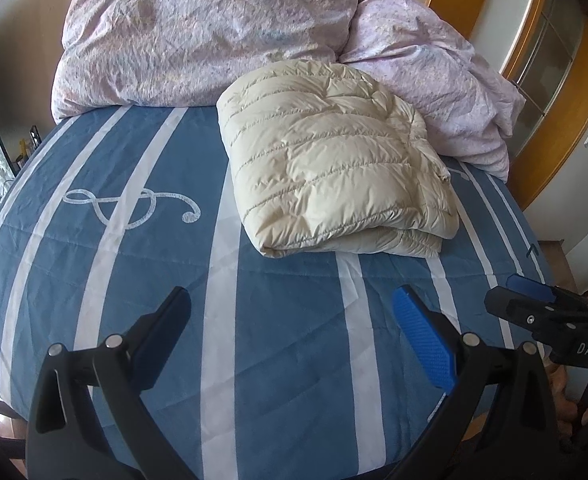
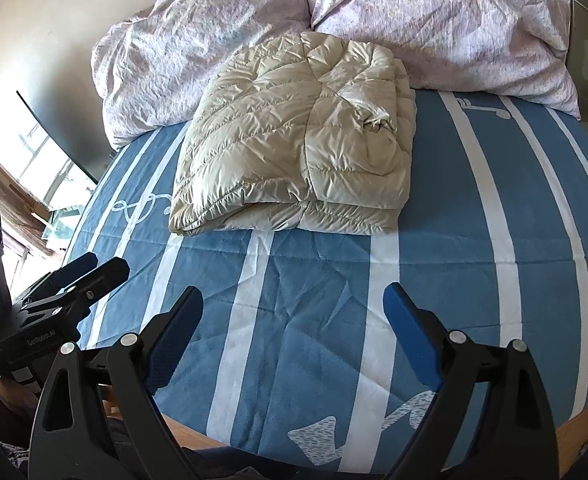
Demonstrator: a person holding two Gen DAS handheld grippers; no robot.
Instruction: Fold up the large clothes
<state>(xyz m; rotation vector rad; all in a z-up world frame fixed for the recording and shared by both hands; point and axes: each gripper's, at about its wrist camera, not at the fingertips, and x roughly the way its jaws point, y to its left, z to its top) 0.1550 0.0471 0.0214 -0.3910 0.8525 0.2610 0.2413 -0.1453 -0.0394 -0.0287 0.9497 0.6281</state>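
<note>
My left gripper (image 1: pixel 290 300): fingers spread wide, holding nothing | my right gripper (image 2: pixel 294 300): spread wide, empty | both hover above bedsheet (image 2: pixel 434 280), apart from folded cream jacket (image 2: pixel 294 148)

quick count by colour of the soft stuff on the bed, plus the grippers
Cream: 1, the folded puffer jacket lying on the sheet.
Pink: 2, the left quilt bundle and the right quilt bundle behind the jacket.
Blue with white stripes: 1, the bed sheet.
Black and blue: 2, the left gripper and the right gripper, both open and holding nothing.
Total: 6
</note>
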